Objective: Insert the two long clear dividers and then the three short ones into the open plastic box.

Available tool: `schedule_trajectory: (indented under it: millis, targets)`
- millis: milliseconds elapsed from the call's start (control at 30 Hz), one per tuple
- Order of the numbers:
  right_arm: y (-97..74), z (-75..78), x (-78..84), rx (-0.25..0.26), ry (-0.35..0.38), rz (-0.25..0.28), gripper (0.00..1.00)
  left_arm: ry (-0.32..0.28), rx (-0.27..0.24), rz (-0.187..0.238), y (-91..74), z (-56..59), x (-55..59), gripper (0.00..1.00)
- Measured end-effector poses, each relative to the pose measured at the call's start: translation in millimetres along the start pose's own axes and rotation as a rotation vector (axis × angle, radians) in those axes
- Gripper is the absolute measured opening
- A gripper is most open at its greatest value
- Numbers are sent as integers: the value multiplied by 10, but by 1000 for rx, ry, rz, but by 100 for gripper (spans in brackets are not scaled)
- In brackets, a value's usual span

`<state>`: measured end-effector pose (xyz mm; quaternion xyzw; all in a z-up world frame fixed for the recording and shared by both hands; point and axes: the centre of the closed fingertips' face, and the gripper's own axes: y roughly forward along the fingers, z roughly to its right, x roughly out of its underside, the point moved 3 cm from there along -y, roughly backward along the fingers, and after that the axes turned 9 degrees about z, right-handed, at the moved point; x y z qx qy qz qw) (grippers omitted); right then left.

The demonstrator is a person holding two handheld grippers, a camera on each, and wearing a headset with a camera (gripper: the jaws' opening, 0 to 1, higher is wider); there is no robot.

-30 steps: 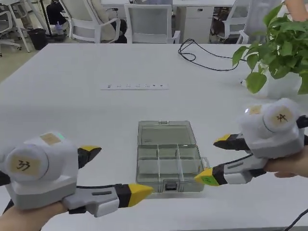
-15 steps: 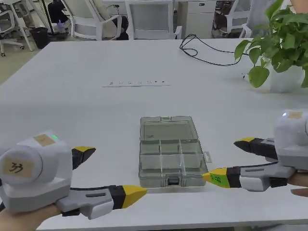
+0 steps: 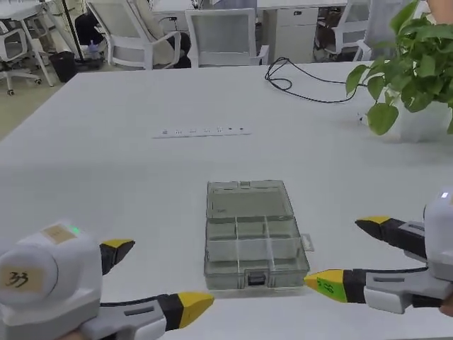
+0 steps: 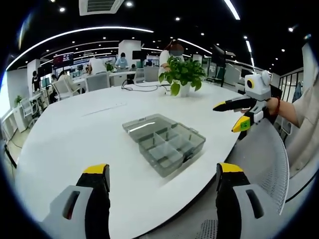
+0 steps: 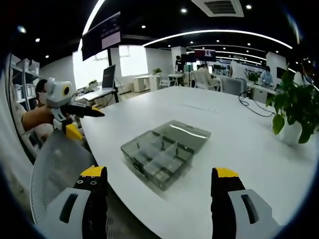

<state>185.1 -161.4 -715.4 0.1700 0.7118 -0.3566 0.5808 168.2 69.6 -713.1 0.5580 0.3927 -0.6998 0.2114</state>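
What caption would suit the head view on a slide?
Open plastic box, divided into compartments, on a white table between the open left gripper and open right gripper.

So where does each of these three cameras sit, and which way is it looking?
Head view: on the person's headset, looking forward and down at the plastic box on the table; left tongs and right tongs show, open.
Left gripper view: rides the left tongs, looking along its jaws over the box; the right hand shows.
Right gripper view: rides the right tongs, facing the box; the left hand shows.
All three share the box.
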Motion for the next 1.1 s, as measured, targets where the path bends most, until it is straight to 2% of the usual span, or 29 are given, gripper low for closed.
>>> schedule_trajectory:
  millis: [133, 400, 833, 1100]
  targets:
    - [-16, -15, 48, -8, 1, -18, 87, -4, -2, 1, 4, 7, -2, 90]
    - [-14, -25, 166, -23, -45, -76, 89, 21, 37, -30, 48, 25, 11, 91]
    - [-16, -31, 172, -20, -48, -72, 100, 39, 44, -45, 80, 3, 0, 97]
    - [8, -19, 185, -13, -58, -76, 100, 54, 44, -70, 116, -12, 28, 100]
